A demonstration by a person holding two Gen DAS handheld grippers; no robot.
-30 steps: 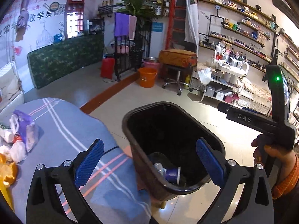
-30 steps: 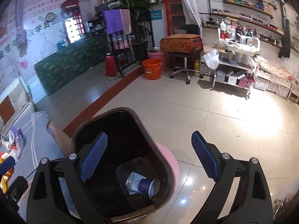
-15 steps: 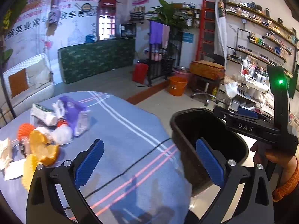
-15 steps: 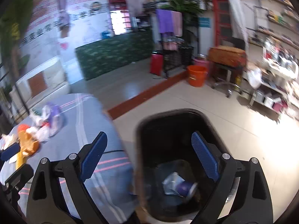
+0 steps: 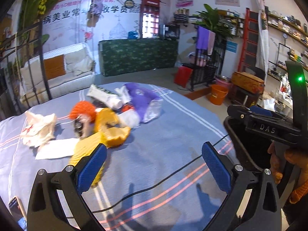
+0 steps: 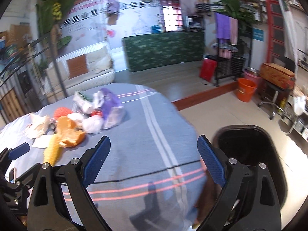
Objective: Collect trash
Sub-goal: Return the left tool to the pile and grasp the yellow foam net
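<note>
While both empty: left gripper (image 5: 154,164) splayed | right gripper (image 6: 154,158) splayed | step: reaching for trash pile (image 5: 107,119) far left on surface (image 5: 173,144) | next: grab one, carry right to bin (image 6: 256,154)

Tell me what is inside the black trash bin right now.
In the right wrist view the black trash bin shows only a dark interior wall; its bottom is hidden behind the right gripper. In the left wrist view that gripper also covers the opening. Contents cannot be seen.
</note>
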